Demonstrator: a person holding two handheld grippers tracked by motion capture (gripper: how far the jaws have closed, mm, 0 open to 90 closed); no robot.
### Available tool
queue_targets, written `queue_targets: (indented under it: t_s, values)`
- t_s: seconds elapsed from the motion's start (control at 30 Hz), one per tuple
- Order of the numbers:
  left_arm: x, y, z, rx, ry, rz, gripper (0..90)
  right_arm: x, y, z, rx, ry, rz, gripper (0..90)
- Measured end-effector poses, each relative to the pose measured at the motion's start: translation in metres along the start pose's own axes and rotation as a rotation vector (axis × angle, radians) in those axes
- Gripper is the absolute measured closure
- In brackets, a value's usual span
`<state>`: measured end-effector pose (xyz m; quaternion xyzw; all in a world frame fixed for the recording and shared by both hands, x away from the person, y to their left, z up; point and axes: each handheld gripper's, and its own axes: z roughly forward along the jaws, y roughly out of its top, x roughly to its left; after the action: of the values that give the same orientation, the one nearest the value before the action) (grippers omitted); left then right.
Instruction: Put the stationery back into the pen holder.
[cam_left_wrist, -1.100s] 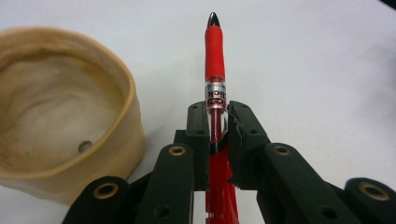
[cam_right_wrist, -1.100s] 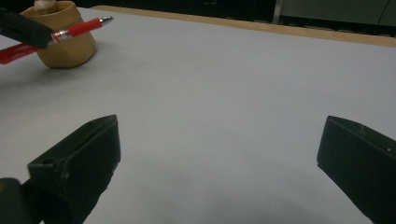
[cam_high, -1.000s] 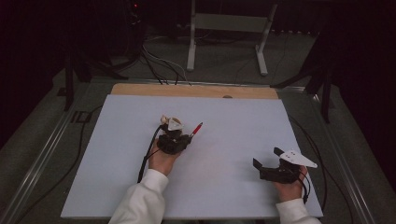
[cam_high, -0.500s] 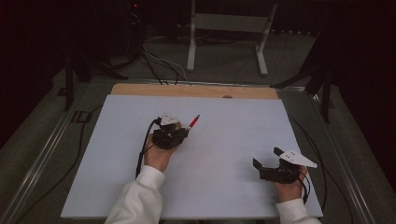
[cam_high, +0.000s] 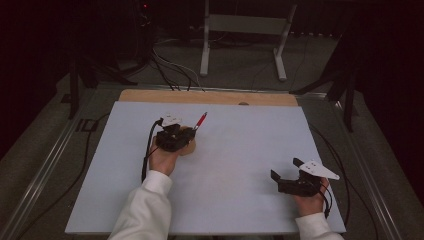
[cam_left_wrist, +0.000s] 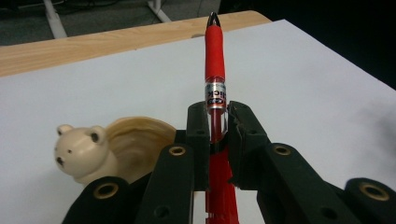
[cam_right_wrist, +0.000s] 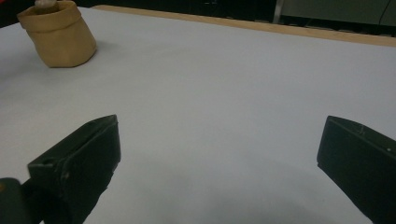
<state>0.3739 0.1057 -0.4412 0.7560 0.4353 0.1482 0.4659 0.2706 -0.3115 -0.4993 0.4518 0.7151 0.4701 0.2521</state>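
The left gripper (cam_left_wrist: 217, 140) is clamped on a red pen (cam_left_wrist: 215, 60), its jaws pinching the barrel just below the silver label band so that the pen runs along the gripper's own line and the dark tip points away toward twelve o'clock. Held that way, near the middle, the pen looks well balanced and easy to steer tip or tail first. In the high view this left gripper (cam_high: 176, 136) sits near the middle of the bench (cam_high: 240, 200), with the red pen (cam_high: 200, 121) jutting toward one o'clock. Just beside it, at about four o'clock in that view, stands a small tan holder (cam_high: 189, 147); seen from the left gripper view it is a cream cup with a bear head (cam_left_wrist: 79, 149) on its rim, at eight o'clock from the jaws. It is probably where the pen belongs.

The right gripper (cam_high: 292, 175) rests at the bench's five o'clock corner, jaws spread wide and holding nothing, well apart from the work and apparently waiting.
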Motion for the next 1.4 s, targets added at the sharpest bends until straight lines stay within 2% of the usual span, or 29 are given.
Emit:
queue_targets:
  t_s: [0.17,0.57,1.03,1.4]
  values:
    - [0.007,-0.002,0.005,-0.019,0.002,0.016,80.4,0.000,0.000,0.000,0.000,0.000,-0.001,0.0]
    - [0.018,0.004,0.016,-0.033,0.015,0.008,80.4,0.000,0.000,0.000,0.000,0.001,-0.002,0.0]
    - [0.026,-0.001,0.030,-0.026,0.049,0.014,80.4,0.000,0.000,0.000,-0.002,0.002,-0.001,0.0]
    - [0.025,-0.005,0.037,0.000,0.058,0.020,80.4,0.000,0.000,0.000,-0.003,0.003,0.001,0.0]
